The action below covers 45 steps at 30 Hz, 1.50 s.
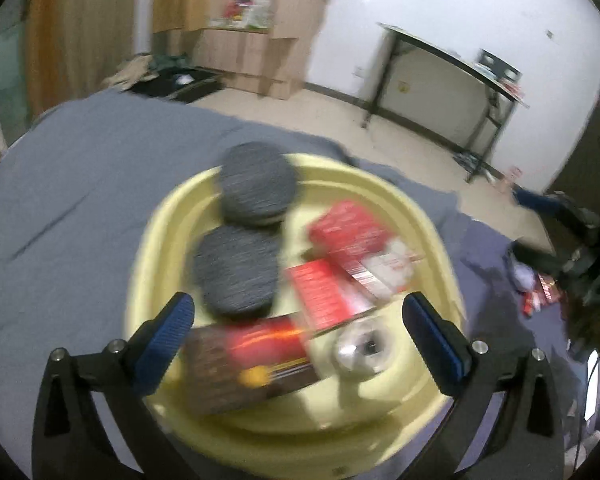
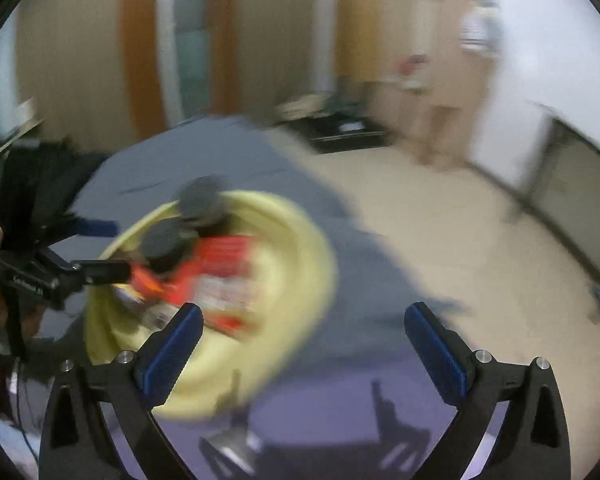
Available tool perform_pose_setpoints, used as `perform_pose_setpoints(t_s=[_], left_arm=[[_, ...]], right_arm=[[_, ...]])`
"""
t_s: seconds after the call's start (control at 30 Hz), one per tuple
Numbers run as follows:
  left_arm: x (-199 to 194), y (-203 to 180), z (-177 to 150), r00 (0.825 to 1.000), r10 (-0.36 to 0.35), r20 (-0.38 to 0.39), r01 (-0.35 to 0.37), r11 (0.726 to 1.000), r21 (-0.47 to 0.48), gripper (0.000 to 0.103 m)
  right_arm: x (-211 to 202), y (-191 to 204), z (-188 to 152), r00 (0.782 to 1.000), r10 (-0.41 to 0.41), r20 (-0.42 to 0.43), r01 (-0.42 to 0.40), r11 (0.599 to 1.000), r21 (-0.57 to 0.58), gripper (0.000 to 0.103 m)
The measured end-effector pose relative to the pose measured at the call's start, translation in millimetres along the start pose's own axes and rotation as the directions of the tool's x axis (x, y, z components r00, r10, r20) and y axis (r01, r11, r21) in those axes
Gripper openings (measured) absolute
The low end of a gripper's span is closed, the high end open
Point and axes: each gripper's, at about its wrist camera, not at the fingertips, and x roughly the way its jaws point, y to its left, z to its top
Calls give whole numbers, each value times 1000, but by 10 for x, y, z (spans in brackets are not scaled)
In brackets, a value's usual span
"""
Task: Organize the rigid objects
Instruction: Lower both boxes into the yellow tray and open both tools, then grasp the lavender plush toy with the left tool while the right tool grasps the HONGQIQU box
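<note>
Currently catalogued: yellow basin on the grey bed, gathering two dark discs, red boxes, a brown box and a metal piece, apparently for tidying; left gripper and right gripper, fingers spread, empty.

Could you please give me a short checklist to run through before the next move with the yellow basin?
1. Left tongs open, nothing gripped: ok.
2. Right tongs open, nothing gripped: ok.
3. Two grey discs inside the yellow basin: ok.
4. Red boxes and dark box inside the basin: ok.
5. Shiny metal object lying stable in the basin: cannot tell, view blurred.
6. Nothing left on the grey sheet to collect: cannot tell; something red lies at the left view's right edge.
</note>
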Motion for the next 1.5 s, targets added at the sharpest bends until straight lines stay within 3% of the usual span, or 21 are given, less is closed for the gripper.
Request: perform_pose_setpoints(t_s=[0.1,0.17,0.27,0.43,0.6,0.77,0.87,1.0,1.13,1.2,1.37,1.47,1.5], left_arm=[[156,-484,137,998,-53,-19,54,996,69,103],[282,-892,225,994,-106,-39,110,985,132,103],[533,-1535,283,981,-174,-91,191,952,238,103],[952,-2446,252,950,-187,-251,259,919,297,103],[1096,-3022,156,967,-118,-227,210,871,444,103],[1204,-3175,146,976,-112,-188,190,863,468,103],[1283,-3139,122,980,-95,-177,169,864,474,103],[1473,-3040,194,980,-92,-178,163,884,438,103],[1601,-2909,258,967,-121,-224,199,908,368,103],[1605,-2913,252,968,-121,-221,198,907,372,103],[1598,-2928,219,964,-130,-231,210,907,364,103],[1588,-2905,216,958,-155,-239,236,904,357,93],[1591,-2908,226,956,-165,-242,246,901,356,80]], right_arm=[[-613,-696,-354,982,-186,-13,186,977,105,102],[-964,-1109,-687,943,-328,-47,331,931,151,103],[-1226,-1480,-1190,902,-413,-129,432,877,210,103],[-1254,-1751,-1774,899,-381,-215,435,828,354,103],[-1241,-1807,-2052,882,-364,-299,463,788,407,103],[-1191,-1865,-2055,893,-344,-291,446,773,452,102],[-1095,-1824,-2066,852,-392,-348,512,764,392,102],[-1054,-1838,-2127,867,-360,-343,487,756,438,102],[-1101,-1814,-2063,875,-368,-314,478,756,447,102],[-1060,-1776,-2056,881,-354,-314,466,765,444,102],[-930,-1784,-2131,865,-331,-378,481,761,436,102],[-834,-1826,-2161,861,-309,-404,475,773,421,103],[-845,-1835,-2167,864,-310,-397,469,782,411,103]])
